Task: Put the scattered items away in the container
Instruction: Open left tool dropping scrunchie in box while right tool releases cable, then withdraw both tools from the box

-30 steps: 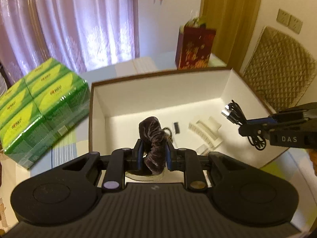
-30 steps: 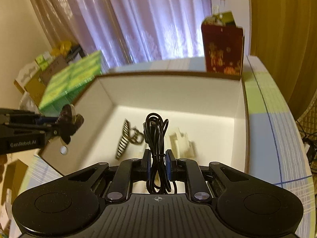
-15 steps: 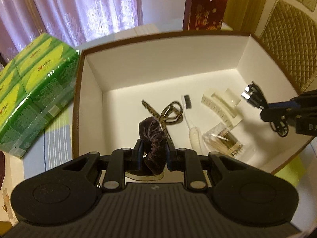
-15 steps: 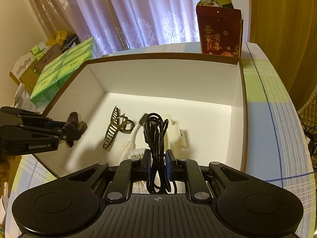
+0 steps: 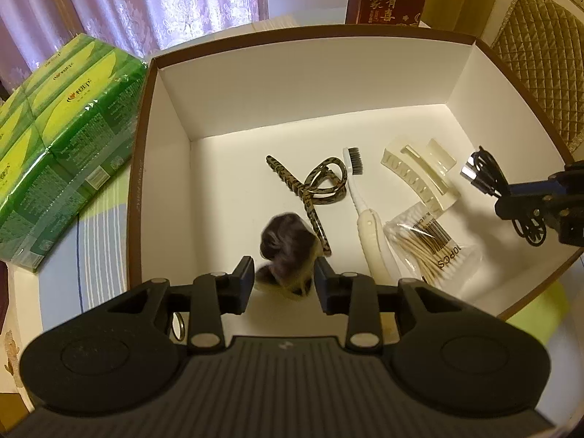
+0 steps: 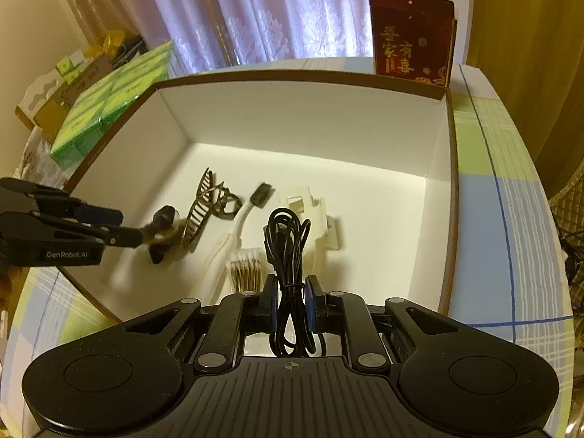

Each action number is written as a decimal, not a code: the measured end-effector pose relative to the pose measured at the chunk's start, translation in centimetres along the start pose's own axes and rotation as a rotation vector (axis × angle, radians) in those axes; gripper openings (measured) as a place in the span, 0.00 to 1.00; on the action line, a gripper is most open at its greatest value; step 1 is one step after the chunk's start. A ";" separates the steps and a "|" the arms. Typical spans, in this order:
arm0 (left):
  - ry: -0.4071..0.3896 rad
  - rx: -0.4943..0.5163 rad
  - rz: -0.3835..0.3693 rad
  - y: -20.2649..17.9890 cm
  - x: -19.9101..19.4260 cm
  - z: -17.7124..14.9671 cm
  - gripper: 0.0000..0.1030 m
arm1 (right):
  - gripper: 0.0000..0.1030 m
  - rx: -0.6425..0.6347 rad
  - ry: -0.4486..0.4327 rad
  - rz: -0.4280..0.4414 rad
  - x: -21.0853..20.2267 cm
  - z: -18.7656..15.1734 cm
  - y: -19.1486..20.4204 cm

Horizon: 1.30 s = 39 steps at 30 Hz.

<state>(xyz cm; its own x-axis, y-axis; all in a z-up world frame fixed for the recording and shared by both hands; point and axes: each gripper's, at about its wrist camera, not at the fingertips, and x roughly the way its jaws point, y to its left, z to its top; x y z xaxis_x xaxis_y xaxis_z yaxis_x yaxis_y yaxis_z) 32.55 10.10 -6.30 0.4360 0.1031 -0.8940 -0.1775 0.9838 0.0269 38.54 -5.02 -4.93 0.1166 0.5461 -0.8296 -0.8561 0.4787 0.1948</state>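
Half a second ago the left tool [image 5: 284, 280] was clamped on the dark velvet scrunchie [image 5: 286, 242]; now its jaws stand wide apart and the scrunchie, blurred, sits loose between and just ahead of them, over the near-left part of the box floor. Whether it already rests on the floor cannot be told. The right tool [image 6: 291, 301] is as it was, closed tightly on the bundled black USB cable [image 6: 288, 233], held above the near-right side of the box.

The white cardboard box [image 5: 292, 84] with a brown rim stands open on the checked desk [image 6: 511, 226]. Lying in it are a leopard-print hair claw [image 5: 310, 191], a white toothbrush [image 5: 361, 211] just right of the claw, a cream hair claw [image 5: 419, 175] farther right, and a clear packet of cotton swabs [image 5: 427, 244] beside the toothbrush handle. A green tissue multipack [image 5: 58, 146] sits left of the box, and a red gift bag [image 6: 410, 36] stands behind it.
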 end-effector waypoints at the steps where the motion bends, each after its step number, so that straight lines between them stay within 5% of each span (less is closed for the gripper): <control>1: -0.001 0.001 0.001 0.0 -0.1 0.0 0.29 | 0.17 -0.005 0.005 0.003 0.1 0.0 0.1; 12: -0.019 -0.002 -0.003 0.1 -1.1 -0.2 0.30 | 0.17 -0.024 0.067 0.002 1.1 0.2 0.6; 23: -0.028 0.003 -0.002 -0.1 -1.9 -0.6 0.41 | 0.18 -0.033 0.081 0.009 1.0 0.4 1.0; 24: -0.029 0.005 -0.001 -0.2 -2.0 -0.6 0.44 | 0.30 -0.035 0.081 0.009 0.9 0.4 1.0; 26: -0.030 0.005 -0.001 -0.3 -2.1 -0.7 0.50 | 0.75 -0.048 0.054 0.023 0.4 0.3 1.4; 27: -0.031 0.006 -0.001 -0.4 -2.2 -0.7 0.54 | 0.83 -0.059 0.035 0.050 0.1 0.2 1.8; 33: -0.044 0.014 0.004 -0.6 -2.8 -1.0 0.72 | 0.84 -0.092 0.023 0.016 -0.5 0.1 3.1; 35: -0.050 0.017 0.001 -0.7 -3.2 -1.0 0.78 | 0.98 -0.105 0.009 0.006 -0.9 -0.1 3.5; 39: -0.067 0.024 0.012 -1.0 -4.0 -1.2 0.85 | 1.00 -0.113 -0.042 -0.004 -2.1 -0.3 4.3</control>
<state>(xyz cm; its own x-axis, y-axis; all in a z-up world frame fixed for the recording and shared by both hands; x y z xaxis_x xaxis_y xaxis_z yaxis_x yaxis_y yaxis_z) 29.94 8.53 -3.24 0.4919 0.1239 -0.8618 -0.1626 0.9855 0.0489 34.46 -4.37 -2.52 0.1393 0.5738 -0.8070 -0.9067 0.4015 0.1289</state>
